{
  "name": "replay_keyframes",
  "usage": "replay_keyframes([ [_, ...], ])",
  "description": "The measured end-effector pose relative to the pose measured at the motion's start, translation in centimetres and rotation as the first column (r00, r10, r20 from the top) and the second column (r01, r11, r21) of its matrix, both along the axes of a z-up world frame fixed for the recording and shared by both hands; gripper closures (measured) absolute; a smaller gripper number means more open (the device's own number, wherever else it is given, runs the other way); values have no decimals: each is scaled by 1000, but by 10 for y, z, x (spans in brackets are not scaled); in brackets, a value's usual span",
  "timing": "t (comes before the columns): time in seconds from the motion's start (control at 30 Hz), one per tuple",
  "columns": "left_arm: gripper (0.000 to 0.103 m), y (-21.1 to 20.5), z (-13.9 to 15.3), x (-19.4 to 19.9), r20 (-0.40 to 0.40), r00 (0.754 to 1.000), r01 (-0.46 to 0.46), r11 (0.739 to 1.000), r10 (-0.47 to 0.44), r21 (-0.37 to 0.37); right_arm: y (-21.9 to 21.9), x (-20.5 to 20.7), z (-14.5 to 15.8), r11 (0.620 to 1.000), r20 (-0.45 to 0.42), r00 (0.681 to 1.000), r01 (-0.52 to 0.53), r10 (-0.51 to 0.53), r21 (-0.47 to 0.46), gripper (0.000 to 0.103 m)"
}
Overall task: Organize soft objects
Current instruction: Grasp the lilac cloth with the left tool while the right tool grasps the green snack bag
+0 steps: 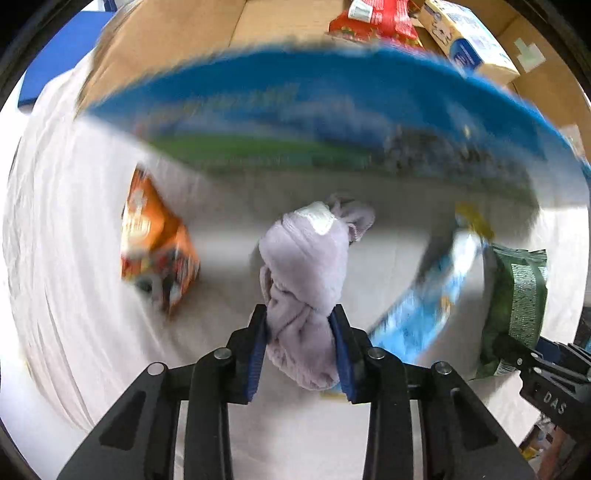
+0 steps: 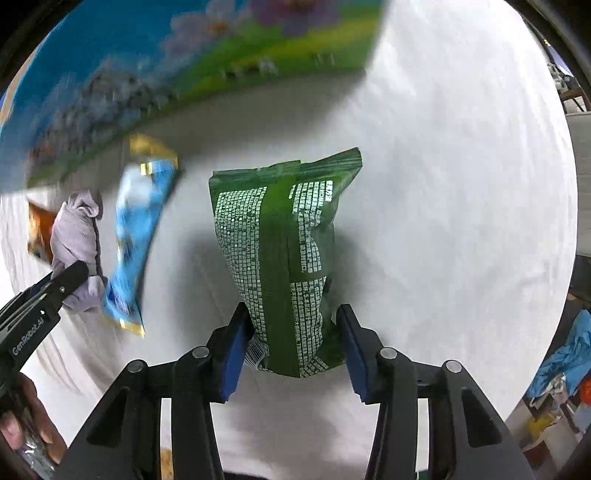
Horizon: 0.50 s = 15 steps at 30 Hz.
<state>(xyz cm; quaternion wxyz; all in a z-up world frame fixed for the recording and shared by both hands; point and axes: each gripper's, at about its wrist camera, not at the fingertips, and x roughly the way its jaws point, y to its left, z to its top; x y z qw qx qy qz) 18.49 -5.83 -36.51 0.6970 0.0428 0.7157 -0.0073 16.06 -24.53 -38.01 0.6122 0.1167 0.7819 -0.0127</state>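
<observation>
My left gripper [image 1: 300,350] is shut on a rolled lilac sock [image 1: 306,273], held above the white cloth; the sock also shows in the right wrist view [image 2: 75,236]. My right gripper [image 2: 291,347] is shut on a green snack bag [image 2: 280,254] with white print, held upright off the cloth; the bag also shows at the right of the left wrist view [image 1: 517,306]. Both views are motion-blurred.
A large cardboard box with a blue and green printed side [image 1: 295,110] stands ahead, holding a red packet [image 1: 373,22] and a blue-and-cream carton [image 1: 469,40]. An orange snack bag [image 1: 155,243] and a light blue packet [image 2: 138,236] lie on the white cloth [image 2: 461,184].
</observation>
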Motion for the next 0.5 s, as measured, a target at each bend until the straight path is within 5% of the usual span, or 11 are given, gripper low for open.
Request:
replay_keyframes([
  [0.23, 70, 5, -8, -51, -48, 999, -2, 1000, 1, -15, 3, -23, -7, 999, -13, 999, -32, 32, 5, 48],
  [0.37, 66, 15, -22, -37, -78, 996, -56, 998, 53, -39, 0, -34, -22, 1000, -3, 1000, -10, 10, 26, 48],
  [0.5, 69, 13, -34, -44, -84, 995, -65, 997, 61, -46, -6, -37, -22, 1000, 3, 1000, 4, -4, 19, 57],
])
